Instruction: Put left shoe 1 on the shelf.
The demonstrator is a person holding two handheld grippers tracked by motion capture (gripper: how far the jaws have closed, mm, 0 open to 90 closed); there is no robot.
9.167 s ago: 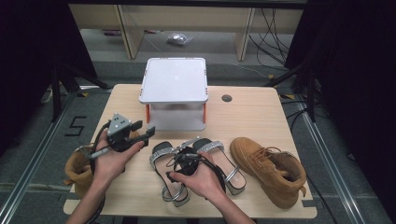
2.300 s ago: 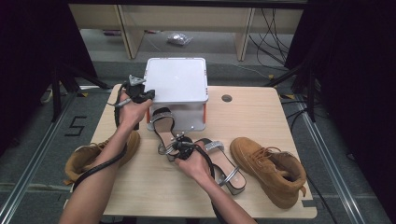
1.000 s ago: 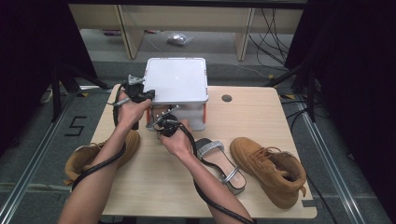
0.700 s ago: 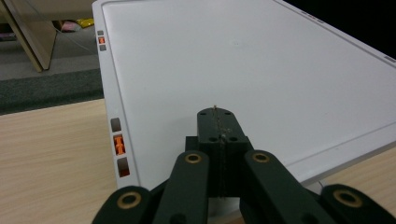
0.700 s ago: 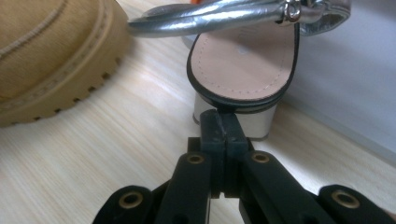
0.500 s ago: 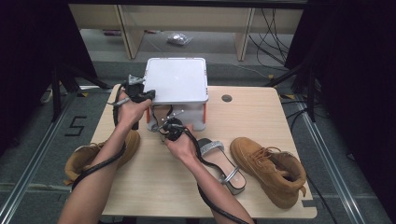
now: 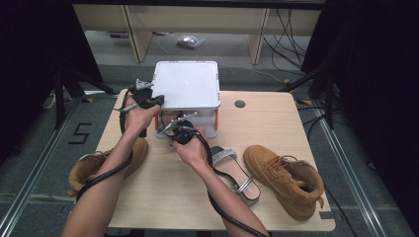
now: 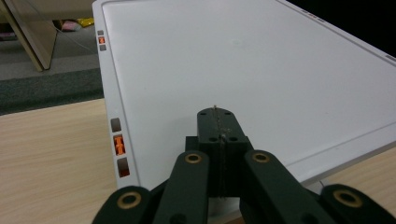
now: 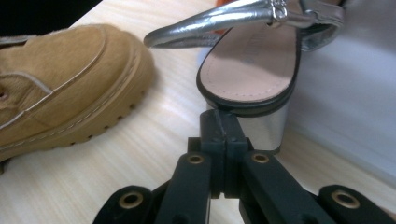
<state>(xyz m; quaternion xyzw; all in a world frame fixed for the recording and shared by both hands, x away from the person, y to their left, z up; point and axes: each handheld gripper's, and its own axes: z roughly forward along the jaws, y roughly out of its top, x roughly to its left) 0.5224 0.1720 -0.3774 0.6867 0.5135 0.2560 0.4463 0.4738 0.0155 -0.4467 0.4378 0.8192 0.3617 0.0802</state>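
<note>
Dim room, dark drapes either side, cables on the floor beyond. A pale wooden surface (image 7: 276,123) carries a white stand (image 7: 188,84) at the upper middle of the high view.

- Task's thing: a silver sandal (image 9: 252,65), half tucked under the white stand. In the right gripper view it lies dead ahead of the right gripper (image 9: 218,123). Its block heel is nearest, and its long axis runs straight away from the fingers toward the stand's underside.
- Right gripper (image 7: 179,129): fingers clenched, with nothing visible between them. Their tips sit right at the back edge of the sandal's heel. Touching or a hair short, I cannot tell. My guess is that the next move is a push along that axis, so any sideways drift would swing the heel.
- Left gripper (image 7: 148,98): fingers clenched on nothing, lying over the left rim of the stand's top. Its own view shows the tips (image 8: 217,122) above the white panel (image 8: 243,60). It looks to be steadying the stand. The right hand is clearly the nearer one to the sandal.
- The second sandal (image 7: 236,170) lies on the surface at lower centre. A tan boot (image 7: 284,177) sits to its right, and another tan boot (image 7: 94,165) overhangs the lower-left edge.
- Writing: no brand readable on the shoes or the stand. There are small orange tabs (image 8: 119,145) along the stand's rim. A taped "5" (image 7: 81,133) is on the floor at the left.
</note>
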